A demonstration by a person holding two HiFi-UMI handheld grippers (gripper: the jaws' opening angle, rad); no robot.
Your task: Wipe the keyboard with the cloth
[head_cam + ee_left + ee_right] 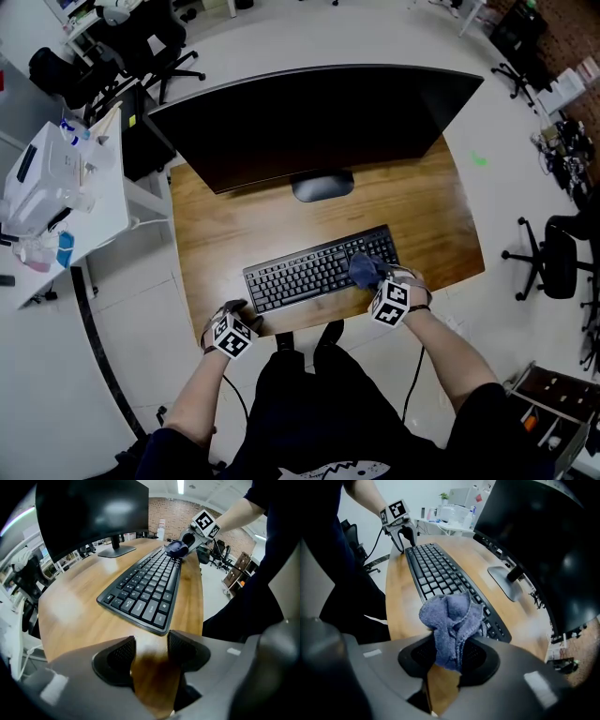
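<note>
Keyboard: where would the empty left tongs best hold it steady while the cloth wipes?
Probably its front-left corner, coming from the left end: the keyboard is thin and flat, that corner lies just ahead of the open left tongs, and the right tongs hold the cloth at the far end.

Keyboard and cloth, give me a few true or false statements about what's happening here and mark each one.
1. The right gripper is shut on a blue cloth. True.
2. The cloth sits at the left end of the keyboard. False: it rests on the keyboard's right end.
3. The left gripper clamps the keyboard. False: its jaws are apart and empty, short of the keyboard's left end, over the desk.
4. The monitor screen is dark. True.
</note>
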